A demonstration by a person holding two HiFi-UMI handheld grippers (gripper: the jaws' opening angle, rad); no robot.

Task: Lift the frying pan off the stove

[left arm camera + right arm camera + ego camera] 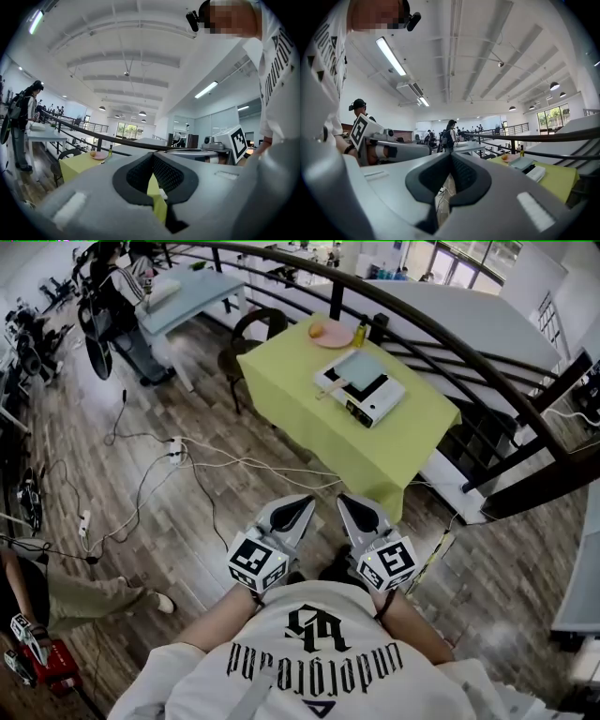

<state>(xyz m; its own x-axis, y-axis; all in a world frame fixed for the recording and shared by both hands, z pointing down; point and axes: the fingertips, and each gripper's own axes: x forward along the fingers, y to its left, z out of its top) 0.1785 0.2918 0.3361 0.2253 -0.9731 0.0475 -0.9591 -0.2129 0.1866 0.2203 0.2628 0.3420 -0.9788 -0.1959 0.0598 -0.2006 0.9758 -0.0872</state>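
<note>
A square pale grey-blue frying pan (360,370) with a wooden handle sits on a white portable stove (372,401), on a table under a yellow-green cloth (305,395). Both grippers hang level close to my body, well short of the table and above the wooden floor. My left gripper (302,506) is shut and holds nothing. Beside it, my right gripper (351,506) is also shut and empty. In the right gripper view the pan (522,163) and stove (536,173) lie far off to the right of the shut gripper (450,157). The left gripper (152,158) shows only the cloth (79,165) beyond its jaws.
A pink plate with fruit (329,332) and a small bottle (360,333) stand at the table's far edge. A dark chair (246,337) is at its left. Cables and a power strip (175,452) cross the floor. A black curved railing (441,332) runs behind. A person (117,298) stands far left.
</note>
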